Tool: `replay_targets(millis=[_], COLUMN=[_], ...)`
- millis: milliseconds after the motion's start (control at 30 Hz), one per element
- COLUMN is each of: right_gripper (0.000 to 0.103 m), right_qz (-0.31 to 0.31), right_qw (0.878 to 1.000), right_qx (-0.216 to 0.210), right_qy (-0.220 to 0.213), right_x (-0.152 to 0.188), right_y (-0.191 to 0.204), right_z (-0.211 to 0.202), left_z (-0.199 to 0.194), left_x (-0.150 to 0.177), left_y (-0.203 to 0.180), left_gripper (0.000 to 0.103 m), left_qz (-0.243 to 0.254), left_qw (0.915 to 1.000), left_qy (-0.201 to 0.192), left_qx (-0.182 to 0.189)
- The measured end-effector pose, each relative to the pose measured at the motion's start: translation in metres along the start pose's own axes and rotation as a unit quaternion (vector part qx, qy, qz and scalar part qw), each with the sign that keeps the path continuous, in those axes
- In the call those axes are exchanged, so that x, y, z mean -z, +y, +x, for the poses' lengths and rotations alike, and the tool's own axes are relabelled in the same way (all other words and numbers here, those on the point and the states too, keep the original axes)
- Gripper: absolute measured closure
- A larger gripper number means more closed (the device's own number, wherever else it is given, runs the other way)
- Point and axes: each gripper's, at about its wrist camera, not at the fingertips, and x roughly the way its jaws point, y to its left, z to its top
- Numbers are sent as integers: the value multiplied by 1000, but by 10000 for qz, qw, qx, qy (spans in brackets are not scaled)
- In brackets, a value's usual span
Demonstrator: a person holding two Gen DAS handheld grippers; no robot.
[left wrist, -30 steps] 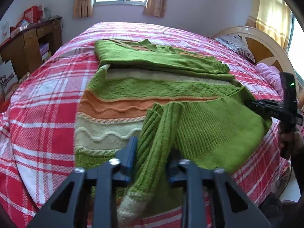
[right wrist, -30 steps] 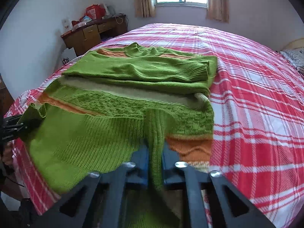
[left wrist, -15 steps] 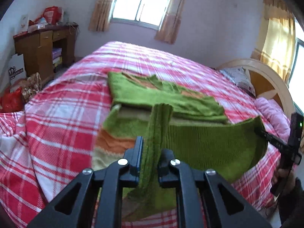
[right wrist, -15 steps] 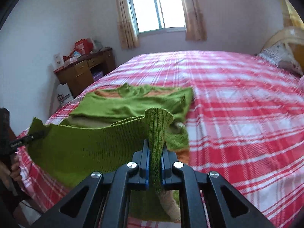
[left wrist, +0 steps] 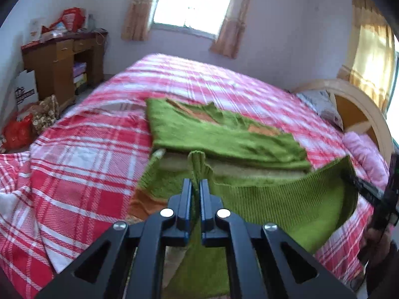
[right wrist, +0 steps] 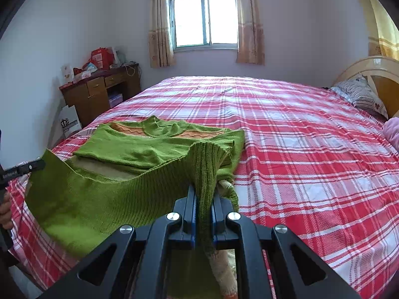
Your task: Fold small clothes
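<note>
Both claws, left [left wrist: 195,186] and right [right wrist: 203,194], pinch the green ribbed knit sweater [right wrist: 139,154]; its hem, flat on the red plaid bed [right wrist: 299,149] a second ago, now hangs raised, ready to fold toward the collar.

Bed [right wrist: 299,149], red plaid cover; green sweater [right wrist: 139,154], pillow [right wrist: 359,97] on it.

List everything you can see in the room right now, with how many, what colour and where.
sweater: one, green with orange and cream stripes, on the bed, near hem lifted
bed: one, red, pink and white plaid cover
headboard: one, cream and tan, far right
pillow: one, grey patterned, by headboard
desk: one, brown, left wall, cluttered top
window: one, beige curtains
left hand-held gripper: black, shut on the sweater
right hand-held gripper: black, shut on the sweater
</note>
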Motion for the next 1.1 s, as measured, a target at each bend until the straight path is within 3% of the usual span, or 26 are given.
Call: replay_targets(millis=[167, 300, 400, 467, 567, 633, 667, 700, 733, 767, 933, 1100], right_gripper=[95, 95, 95, 95, 95, 95, 95, 95, 95, 95, 95, 95], right_qz=[97, 168, 247, 280, 319, 367, 379, 383, 378, 372, 369, 279], right_qw=[9999, 9996, 9991, 9987, 9983, 9980, 9980, 9979, 9979, 9979, 9976, 9993], right_qx=[6, -3, -29, -42, -48, -59, -61, -60, -50, -42, -34, -68], right_qy=[139, 246, 346, 414, 484, 504, 506, 510, 523, 536, 593, 258], right_x=[8, 14, 18, 21, 24, 24, 24, 25, 25, 26, 27, 7], right_y=[-1, -4, -7, -8, -9, -10, -10, -10, -10, -10, -9, -8], right_z=[8, 13, 16, 18, 20, 21, 21, 22, 22, 23, 25, 9], left_z=[19, 29, 30, 30, 32, 34, 35, 36, 36, 35, 30, 13], left_x=[13, 21, 22, 22, 24, 25, 26, 25, 25, 24, 23, 3], left_y=[-2, -1, -2, -4, -5, -1, 2, 5, 8, 12, 15, 9], left_gripper=[86, 84, 66, 46, 35, 41, 58, 67, 87, 95, 97, 97], left_qz=[235, 323, 350, 406, 506, 481, 416, 309, 178, 46, -46, -62], left_qw=[9984, 9965, 9965, 9961, 9943, 9937, 9944, 9953, 9962, 9969, 9975, 9989], left_qy=[516, 749, 727, 701, 755, 769, 774, 774, 758, 723, 655, 367], left_qx=[-78, -159, -238, -356, -561, -654, -592, -498, -395, -305, -269, -285])
